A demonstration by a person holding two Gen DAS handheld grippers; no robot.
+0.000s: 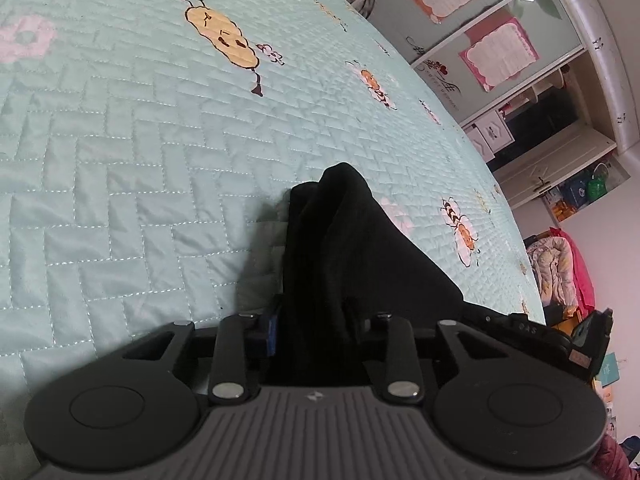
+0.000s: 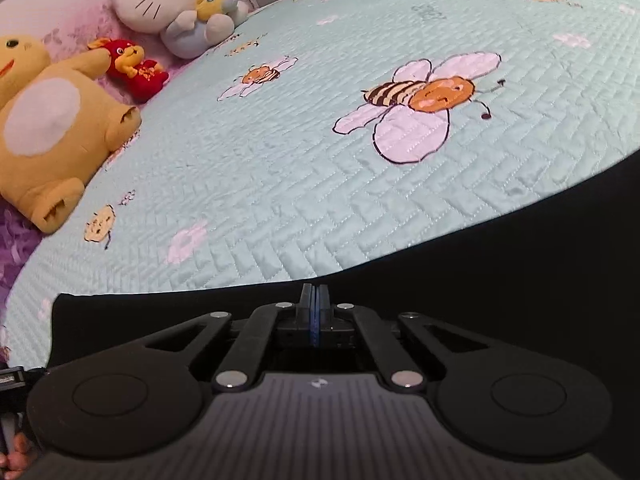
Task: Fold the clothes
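Black garment (image 1: 352, 264): bunched and peaked, lifted over the quilted bedspread (image 1: 140, 160). Left gripper (image 1: 320, 332): fingers parted, cloth filling the gap, apparently clamped, though the dark fabric hides the contact. Right gripper (image 2: 315, 300): pads pressed together, at the edge of flat black fabric on the bed. Plush toys (image 2: 56, 128): at the bedspread's far-left edge.

The wardrobe door (image 1: 444, 80) bears a decal reading roughly "SWEET WEDDING"

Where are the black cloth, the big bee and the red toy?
black cloth (image 1: 344, 240), left wrist view, middle of its bunched folds
big bee (image 2: 440, 94), right wrist view, its orange head
red toy (image 2: 138, 66), right wrist view, its body
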